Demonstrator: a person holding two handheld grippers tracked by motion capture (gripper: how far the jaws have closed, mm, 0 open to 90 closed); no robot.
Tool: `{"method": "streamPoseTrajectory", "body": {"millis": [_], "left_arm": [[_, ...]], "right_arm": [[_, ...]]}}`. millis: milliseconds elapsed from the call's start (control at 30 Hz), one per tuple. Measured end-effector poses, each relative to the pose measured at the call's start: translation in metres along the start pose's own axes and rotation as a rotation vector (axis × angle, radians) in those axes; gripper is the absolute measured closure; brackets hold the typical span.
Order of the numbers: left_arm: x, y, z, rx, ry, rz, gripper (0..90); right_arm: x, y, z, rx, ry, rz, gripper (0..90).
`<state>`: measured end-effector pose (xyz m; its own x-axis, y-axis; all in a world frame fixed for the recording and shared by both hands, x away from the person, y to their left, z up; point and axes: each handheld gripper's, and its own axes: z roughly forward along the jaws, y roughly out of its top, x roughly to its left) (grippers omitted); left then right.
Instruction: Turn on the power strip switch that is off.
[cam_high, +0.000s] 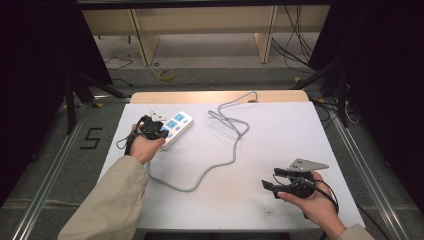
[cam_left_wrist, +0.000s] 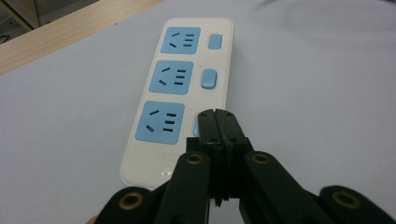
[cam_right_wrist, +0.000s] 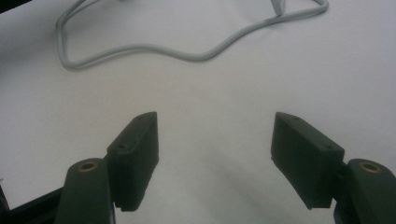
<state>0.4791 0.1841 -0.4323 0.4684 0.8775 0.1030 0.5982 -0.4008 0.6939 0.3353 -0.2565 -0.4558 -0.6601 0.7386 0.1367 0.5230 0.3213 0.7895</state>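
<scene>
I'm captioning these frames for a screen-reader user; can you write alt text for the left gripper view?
A shut black claw has its tips over the nearest blue switch of a white power strip lying on a white table. The strip has three blue sockets in a row, each with a blue switch beside it.

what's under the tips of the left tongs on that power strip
The shut left tongs sit over the white plastic power strip, covering most of its nearest blue switch. Whether they press it cannot be seen.
</scene>
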Motion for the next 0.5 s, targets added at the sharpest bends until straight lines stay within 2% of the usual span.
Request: {"method": "streamPoseTrajectory", "body": {"millis": [500], "left_arm": [[0.0014,0.0078,0.0098,0.027,0.007,0.004,90.0]], "right_arm": [[0.0001,0.0,0.0007,0.004,-0.005,-0.005,32.7]]}}
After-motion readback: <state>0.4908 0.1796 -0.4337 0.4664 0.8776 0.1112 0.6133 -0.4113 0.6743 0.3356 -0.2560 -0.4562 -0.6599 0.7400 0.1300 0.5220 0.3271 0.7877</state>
